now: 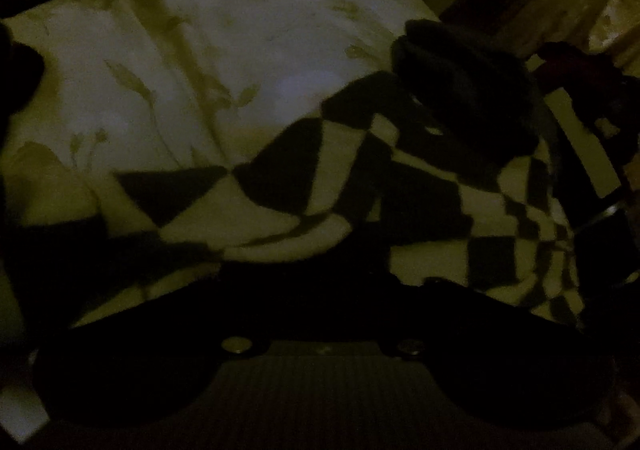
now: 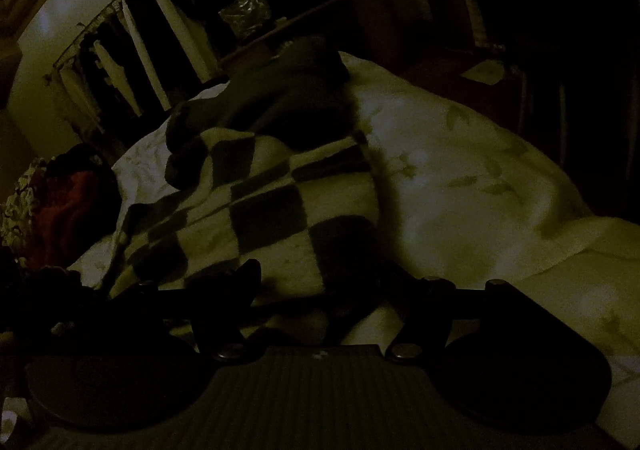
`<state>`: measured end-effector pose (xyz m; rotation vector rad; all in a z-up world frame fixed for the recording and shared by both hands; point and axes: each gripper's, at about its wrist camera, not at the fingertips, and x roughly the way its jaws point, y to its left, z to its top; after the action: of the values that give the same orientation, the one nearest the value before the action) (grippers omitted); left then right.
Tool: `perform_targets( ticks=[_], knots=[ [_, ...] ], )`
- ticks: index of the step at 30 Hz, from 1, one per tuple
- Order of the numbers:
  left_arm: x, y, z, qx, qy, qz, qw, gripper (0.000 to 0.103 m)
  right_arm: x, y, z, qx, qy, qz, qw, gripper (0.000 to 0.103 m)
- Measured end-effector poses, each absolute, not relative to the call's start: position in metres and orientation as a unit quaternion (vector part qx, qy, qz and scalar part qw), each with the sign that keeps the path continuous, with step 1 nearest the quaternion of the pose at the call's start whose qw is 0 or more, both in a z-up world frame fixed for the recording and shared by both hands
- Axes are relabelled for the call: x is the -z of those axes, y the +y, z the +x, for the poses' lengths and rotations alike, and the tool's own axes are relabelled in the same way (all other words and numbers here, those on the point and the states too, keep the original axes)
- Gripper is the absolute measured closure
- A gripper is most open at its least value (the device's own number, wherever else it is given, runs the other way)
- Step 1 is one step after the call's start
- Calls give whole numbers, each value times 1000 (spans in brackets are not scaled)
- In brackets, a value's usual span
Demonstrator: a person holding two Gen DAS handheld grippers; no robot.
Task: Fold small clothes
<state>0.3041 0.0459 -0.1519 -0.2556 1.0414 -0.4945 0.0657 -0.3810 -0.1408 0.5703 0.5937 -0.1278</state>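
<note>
The scene is very dark. A black-and-white checkered garment (image 1: 360, 186) lies rumpled on a pale floral bedsheet (image 1: 224, 50). It also shows in the right wrist view (image 2: 256, 206). A dark sleeve or cuff (image 1: 452, 78) rests on its far part and shows in the right wrist view too (image 2: 288, 102). My left gripper (image 1: 320, 282) is pressed into the garment's near edge; its fingers are lost in shadow. My right gripper (image 2: 320, 302) sits at the garment's near corner, with cloth lying between its dark fingers (image 2: 240, 290).
A dark red cloth pile (image 2: 68, 206) lies at the left of the bed. A striped hanging cloth (image 2: 140, 42) and dark furniture (image 2: 560, 50) stand behind. The bedsheet (image 2: 460, 178) spreads to the right.
</note>
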Motion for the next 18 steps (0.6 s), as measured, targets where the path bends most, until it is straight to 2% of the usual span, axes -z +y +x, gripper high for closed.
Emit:
perform_targets(
  ticks=[6, 11, 14, 16, 17, 18],
  knots=[
    [129, 63, 298, 201, 459, -122, 857, 97, 132, -370, 67, 56, 289, 245, 924, 0],
    [103, 68, 303, 156, 424, -76, 889, 98, 118, -358, 68, 44, 284, 222, 932, 0],
    [108, 65, 312, 150, 441, -52, 883, 97, 109, -346, 68, 48, 278, 176, 943, 0],
    [121, 55, 316, 141, 458, -27, 877, 93, 107, -337, 71, 33, 280, 144, 949, 0],
    [128, 52, 318, 130, 461, -19, 877, 93, 109, -333, 74, 19, 286, 134, 949, 9],
    [135, 50, 319, 125, 465, -18, 876, 92, 114, -329, 78, 10, 299, 125, 946, 26]
  ],
)
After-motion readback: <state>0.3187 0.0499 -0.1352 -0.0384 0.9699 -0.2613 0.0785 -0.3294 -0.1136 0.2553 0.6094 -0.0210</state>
